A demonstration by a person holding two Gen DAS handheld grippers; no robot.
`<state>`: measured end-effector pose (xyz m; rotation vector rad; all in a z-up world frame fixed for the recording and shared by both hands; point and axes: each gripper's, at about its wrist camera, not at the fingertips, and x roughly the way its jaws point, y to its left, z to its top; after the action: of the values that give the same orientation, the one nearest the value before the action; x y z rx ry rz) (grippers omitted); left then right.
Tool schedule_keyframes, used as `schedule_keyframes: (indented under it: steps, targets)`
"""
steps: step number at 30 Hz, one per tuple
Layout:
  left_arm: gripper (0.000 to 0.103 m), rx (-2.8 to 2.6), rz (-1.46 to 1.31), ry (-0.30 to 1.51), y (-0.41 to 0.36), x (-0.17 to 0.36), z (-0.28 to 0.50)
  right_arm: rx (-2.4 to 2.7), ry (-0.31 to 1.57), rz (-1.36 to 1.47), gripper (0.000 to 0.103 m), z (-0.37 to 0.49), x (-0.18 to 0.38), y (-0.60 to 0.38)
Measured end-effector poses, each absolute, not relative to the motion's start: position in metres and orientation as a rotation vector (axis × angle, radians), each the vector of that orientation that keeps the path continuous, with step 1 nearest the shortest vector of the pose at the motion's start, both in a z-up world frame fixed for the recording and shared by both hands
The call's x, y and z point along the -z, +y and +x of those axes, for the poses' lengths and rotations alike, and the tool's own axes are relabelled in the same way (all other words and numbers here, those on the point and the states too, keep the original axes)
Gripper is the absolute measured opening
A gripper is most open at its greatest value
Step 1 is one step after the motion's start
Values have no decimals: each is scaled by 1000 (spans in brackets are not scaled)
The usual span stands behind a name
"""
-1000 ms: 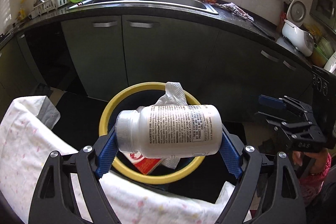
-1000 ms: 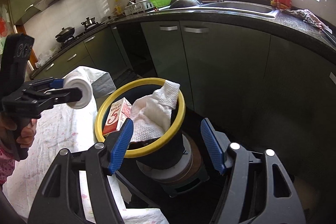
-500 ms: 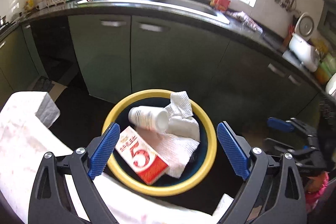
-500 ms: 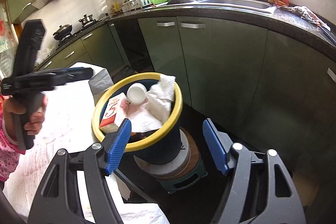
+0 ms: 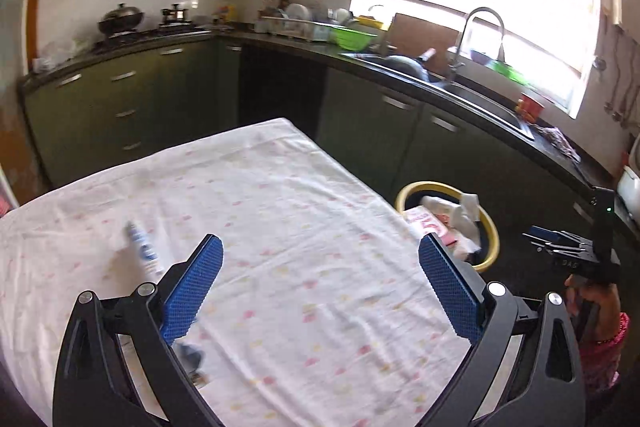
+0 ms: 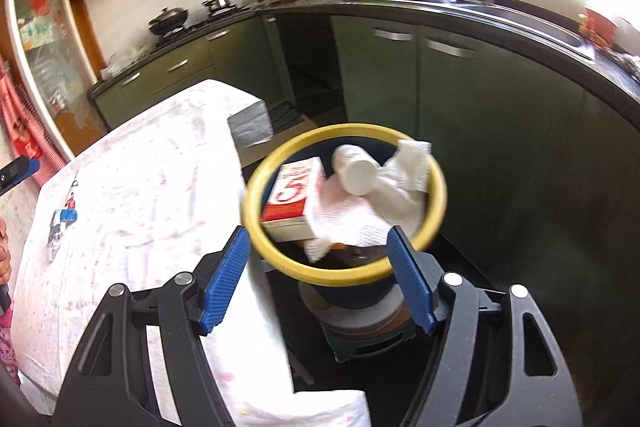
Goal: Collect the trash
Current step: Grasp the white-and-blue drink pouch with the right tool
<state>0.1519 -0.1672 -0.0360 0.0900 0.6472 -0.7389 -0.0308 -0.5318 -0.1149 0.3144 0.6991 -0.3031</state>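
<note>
1. In a green-cabinet kitchen, the left gripper hangs over the cloth-covered surface, its blue fingers spread wide with nothing between them; the jaws have just been opening further, and the white pill bottle they carried a second ago now lies in the yellow-rimmed bin.

2. The right gripper hovers just in front of that bin, its fingers released and empty, the near rim showing between them.

3. The bin already holds the bottle, a red-and-white carton and crumpled paper towels; it stands off the surface's far right corner as the left camera sees it.

4. What looks like the next piece of trash, a blue-and-white tube, lies on the surface to the left of and slightly beyond the left fingers, its long axis running away from the camera and leaning a little left. The left hand appears much the nearer; a reach would probably call for swinging left and turning the fingers to close across the tube's width.

5. The left view shows the tube blurred, plus a dark item under its left finger too hidden to identify. The right view shows blue-and-white litter near the surface's far left edge, likely the same pieces, and alone shows the bin's contents plainly and the stool beneath it.
</note>
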Motion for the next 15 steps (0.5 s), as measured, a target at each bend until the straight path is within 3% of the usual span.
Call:
schedule_keyframes:
  steps: [10,15]
  targets:
    - [98,309,43,603,-14,67,183,-42,771,176,67,60,105,-422]
    - [98,200,-24,610,26,86,191,-240,812,103,67,116,96,-352]
